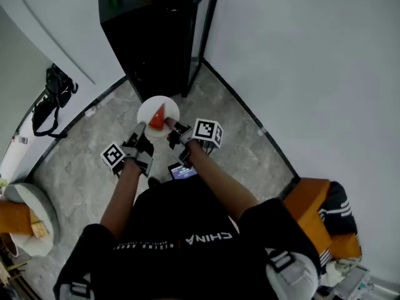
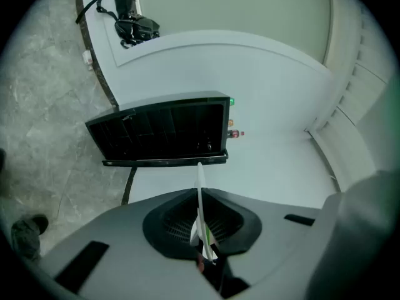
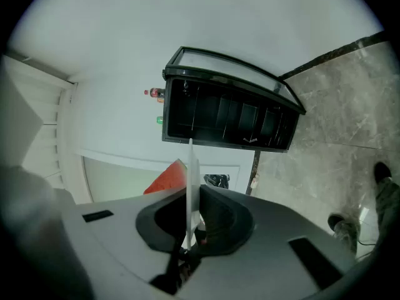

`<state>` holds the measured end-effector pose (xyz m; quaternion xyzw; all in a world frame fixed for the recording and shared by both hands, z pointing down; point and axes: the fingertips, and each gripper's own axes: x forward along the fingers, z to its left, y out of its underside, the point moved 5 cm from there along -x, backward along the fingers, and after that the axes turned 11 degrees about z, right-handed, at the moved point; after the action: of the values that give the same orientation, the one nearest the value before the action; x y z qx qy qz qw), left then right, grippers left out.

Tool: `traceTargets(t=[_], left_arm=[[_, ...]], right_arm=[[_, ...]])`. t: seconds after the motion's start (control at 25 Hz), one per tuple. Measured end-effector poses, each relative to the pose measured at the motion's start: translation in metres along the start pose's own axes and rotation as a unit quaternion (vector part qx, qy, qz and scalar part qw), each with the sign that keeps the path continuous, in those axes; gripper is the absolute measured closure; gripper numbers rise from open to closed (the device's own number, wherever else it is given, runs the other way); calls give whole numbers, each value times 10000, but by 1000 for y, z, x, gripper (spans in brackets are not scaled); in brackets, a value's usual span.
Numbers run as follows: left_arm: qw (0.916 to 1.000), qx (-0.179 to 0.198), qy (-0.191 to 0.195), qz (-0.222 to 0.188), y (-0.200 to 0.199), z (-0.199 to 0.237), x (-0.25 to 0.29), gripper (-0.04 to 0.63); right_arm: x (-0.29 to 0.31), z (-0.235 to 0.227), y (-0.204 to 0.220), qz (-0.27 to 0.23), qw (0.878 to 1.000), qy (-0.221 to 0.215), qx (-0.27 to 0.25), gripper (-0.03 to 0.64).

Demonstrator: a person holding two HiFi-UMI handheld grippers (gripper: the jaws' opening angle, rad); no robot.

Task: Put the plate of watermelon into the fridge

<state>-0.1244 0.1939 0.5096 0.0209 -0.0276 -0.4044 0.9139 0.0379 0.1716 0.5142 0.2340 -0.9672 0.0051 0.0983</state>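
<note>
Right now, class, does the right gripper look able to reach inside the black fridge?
Probably yes: the black fridge has its glass door open, with only bare floor ahead. Both the right gripper and left gripper are shut on the round white plate, so they must advance together.

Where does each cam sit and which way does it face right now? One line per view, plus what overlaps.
Head view: on the person's head, looking steeply down at the plate and black fridge; shows torso, both forearms, left gripper, right gripper.
Left gripper view: rides the left gripper, looks along its jaws, shut on the plate rim, toward the fridge.
Right gripper view: same on the right gripper; watermelon shows beside the rim.
Shared: all see plate and fridge.
</note>
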Motion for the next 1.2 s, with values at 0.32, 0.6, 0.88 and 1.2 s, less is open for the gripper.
traceTargets(t=[0.32, 0.6, 0.88, 1.2], left_arm=[[10000, -50, -32, 17, 6, 2, -4, 568], [10000, -24, -50, 63, 10, 4, -4, 568], [9999, -9, -80, 77, 12, 5, -3, 568], [9999, 10, -99, 107, 16, 7, -2, 568]], right_arm=[[-2, -1, 5, 26, 10000, -66, 43, 586], [-6, -4, 8, -5, 10000, -79, 54, 586], [-9, -6, 8, -9, 9999, -72, 92, 586], [-12, -8, 8, -5, 10000, -34, 76, 586]])
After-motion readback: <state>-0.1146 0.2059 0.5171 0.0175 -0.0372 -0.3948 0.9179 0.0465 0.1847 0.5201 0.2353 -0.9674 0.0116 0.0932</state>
